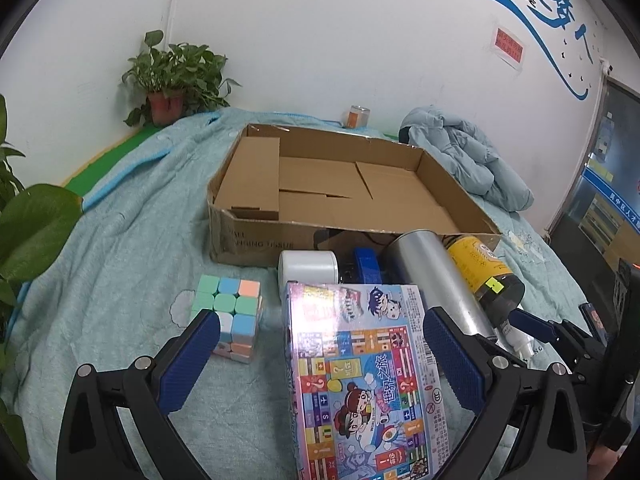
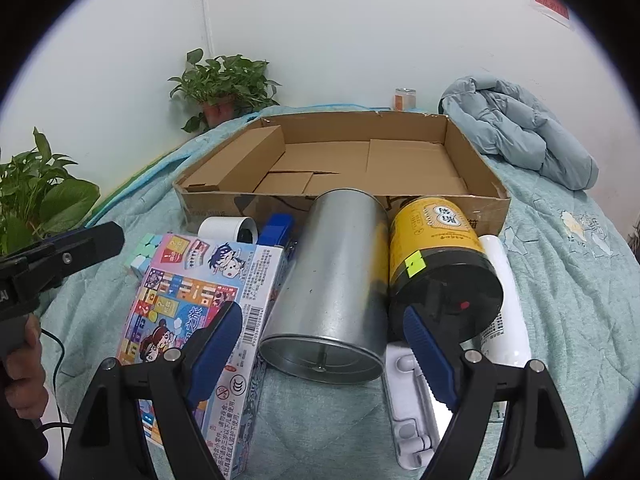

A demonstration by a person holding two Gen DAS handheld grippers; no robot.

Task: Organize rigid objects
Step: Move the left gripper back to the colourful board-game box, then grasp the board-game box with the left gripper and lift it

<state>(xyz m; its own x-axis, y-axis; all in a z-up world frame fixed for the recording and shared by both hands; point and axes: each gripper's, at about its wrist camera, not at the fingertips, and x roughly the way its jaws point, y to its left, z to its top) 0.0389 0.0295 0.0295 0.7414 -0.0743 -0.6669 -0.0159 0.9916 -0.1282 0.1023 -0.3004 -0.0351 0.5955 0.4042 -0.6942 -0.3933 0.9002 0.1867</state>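
A colourful board-game box (image 1: 360,376) lies on the teal blanket between the open jaws of my left gripper (image 1: 320,336); it also shows in the right wrist view (image 2: 192,320). A pastel puzzle cube (image 1: 232,312) sits left of it. A silver metal can (image 2: 332,292) lies on its side between the open jaws of my right gripper (image 2: 324,320); it also shows in the left wrist view (image 1: 436,280). A yellow black-lidded jar (image 2: 440,268) lies beside it. An empty cardboard box (image 1: 256,224) stands behind them.
A white tape roll (image 1: 308,268), a blue stapler (image 1: 366,266), a white tube (image 2: 504,312) and a white plastic holder (image 2: 412,408) lie around the can. A folded blue jacket (image 2: 520,136), potted plants (image 1: 172,76) and a small can (image 1: 356,116) stand at the back.
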